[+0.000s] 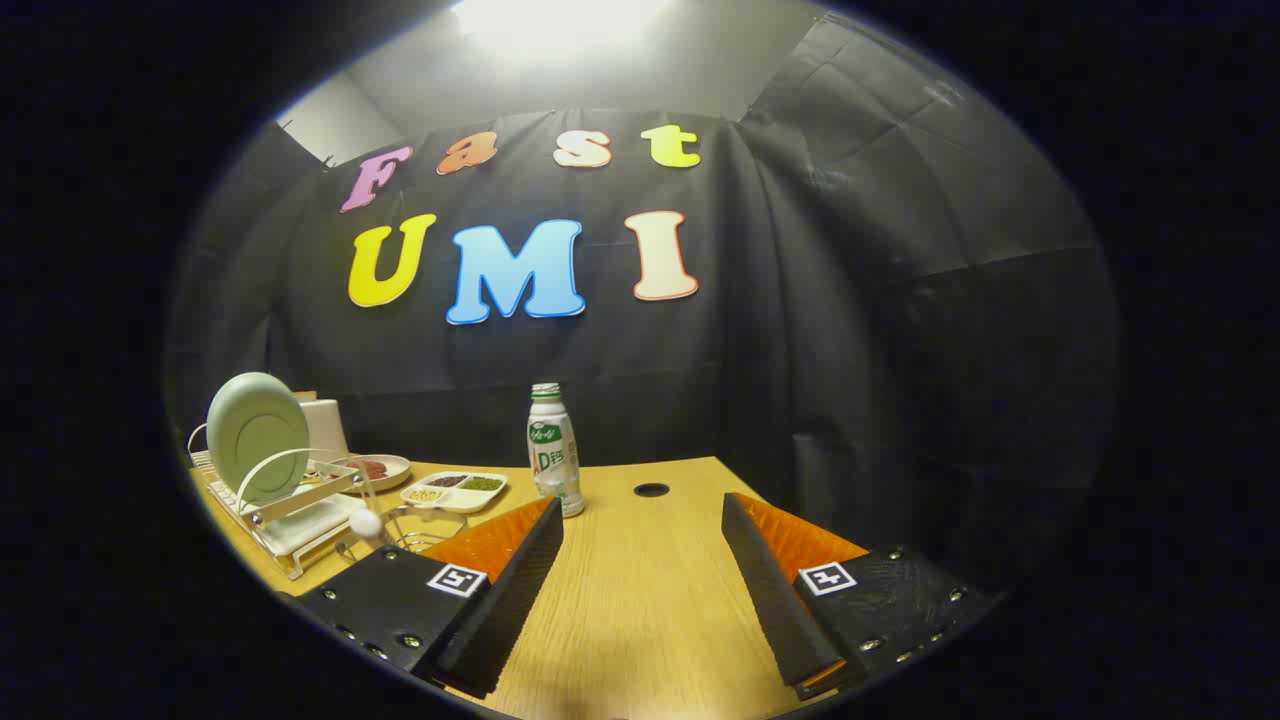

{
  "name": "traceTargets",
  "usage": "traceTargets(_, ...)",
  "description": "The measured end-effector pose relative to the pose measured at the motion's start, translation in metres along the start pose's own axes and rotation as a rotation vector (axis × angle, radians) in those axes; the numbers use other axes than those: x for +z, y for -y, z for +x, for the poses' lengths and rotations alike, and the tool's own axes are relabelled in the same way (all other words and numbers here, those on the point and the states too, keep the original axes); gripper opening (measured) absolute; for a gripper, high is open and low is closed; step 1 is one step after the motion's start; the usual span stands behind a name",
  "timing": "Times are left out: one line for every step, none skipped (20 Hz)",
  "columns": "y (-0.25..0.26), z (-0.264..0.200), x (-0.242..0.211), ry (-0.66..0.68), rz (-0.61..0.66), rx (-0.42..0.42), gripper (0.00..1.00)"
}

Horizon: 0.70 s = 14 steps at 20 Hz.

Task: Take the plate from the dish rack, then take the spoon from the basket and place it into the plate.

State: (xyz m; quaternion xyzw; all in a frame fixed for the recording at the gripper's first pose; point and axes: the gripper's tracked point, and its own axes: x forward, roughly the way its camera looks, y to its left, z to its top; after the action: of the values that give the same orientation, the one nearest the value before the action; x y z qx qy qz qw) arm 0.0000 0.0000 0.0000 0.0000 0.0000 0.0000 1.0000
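Gripper view: gripper was wide open, empty, above bare counter. Plate stood upright in rack, well left of fingers. Spoon lay in basket beside rack. Recommended: swing left, straddle plate rim, lift straight up. Bottle stood ahead; wood counter, black cloth wall.
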Motion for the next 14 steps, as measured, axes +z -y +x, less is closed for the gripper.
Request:
traceTargets(0.007,-0.006,0.017,0.011,-0.021,-0.031,0.98)
traceTargets(0.013,-0.017,0.031,0.015,-0.042,-0.058,0.98)
traceTargets(0.018,-0.029,0.044,0.006,-0.058,-0.087,0.98)
traceTargets(0.021,-0.043,0.055,-0.007,-0.074,-0.113,0.98)
traceTargets(0.02,-0.06,0.067,-0.016,-0.092,-0.127,0.98)
traceTargets(0.017,-0.077,0.079,-0.019,-0.111,-0.134,0.98)
traceTargets(0.012,-0.093,0.09,-0.024,-0.126,-0.134,0.98)
traceTargets(0.004,-0.108,0.1,-0.032,-0.134,-0.129,0.98)
traceTargets(-0.006,-0.121,0.108,-0.042,-0.134,-0.118,0.98)
traceTargets(-0.018,-0.133,0.114,-0.055,-0.131,-0.105,0.98)
traceTargets(-0.032,-0.143,0.118,-0.071,-0.125,-0.091,0.98)
traceTargets(-0.049,-0.15,0.12,-0.09,-0.115,-0.073,0.98)
traceTargets(-0.071,-0.157,0.125,-0.098,-0.104,-0.045,0.98)
traceTargets(-0.095,-0.16,0.128,-0.103,-0.093,-0.016,0.98)
